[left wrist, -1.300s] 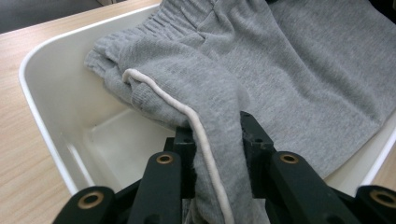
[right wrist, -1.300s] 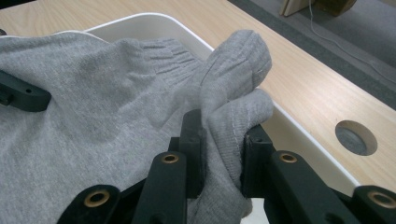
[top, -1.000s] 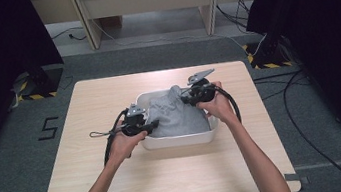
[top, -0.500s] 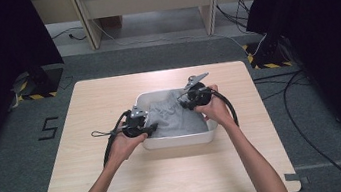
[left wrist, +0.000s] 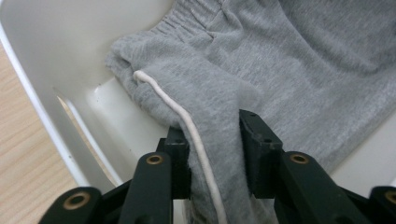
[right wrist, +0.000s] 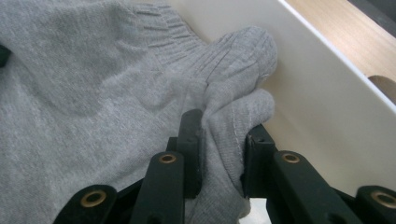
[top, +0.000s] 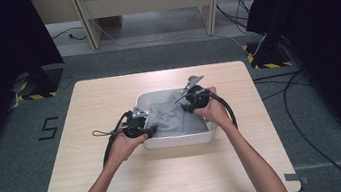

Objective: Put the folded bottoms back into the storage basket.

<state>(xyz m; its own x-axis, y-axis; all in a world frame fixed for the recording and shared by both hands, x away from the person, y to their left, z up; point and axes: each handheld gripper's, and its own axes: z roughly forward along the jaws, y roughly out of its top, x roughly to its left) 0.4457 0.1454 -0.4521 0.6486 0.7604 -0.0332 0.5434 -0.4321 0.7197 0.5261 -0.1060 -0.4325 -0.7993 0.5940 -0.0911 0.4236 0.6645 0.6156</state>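
Observation:
A grey sweat garment (top: 174, 115) with a white drawstring (left wrist: 187, 121) lies bunched in a white plastic bin (top: 180, 140) at the middle of the table. My left gripper (top: 149, 131) is at the bin's left end, its jaws shut on a fold of the grey garment (left wrist: 289, 60) and the drawstring. At the bin's right side my right gripper (top: 186, 105) pinches a ribbed edge of the garment (right wrist: 84, 93) close to the bin wall (right wrist: 308, 79).
The bin stands on a light wooden table (top: 120, 184) with bare wood all around it. Black cables trail from both grippers across the tabletop. Beyond the table are grey floor, loose cables (top: 297, 78) and dark curtains.
The heap of cloth, raised above the bin rim a second ago, now lies lower inside the bin. Both grippers have come down with it and stay shut on it.

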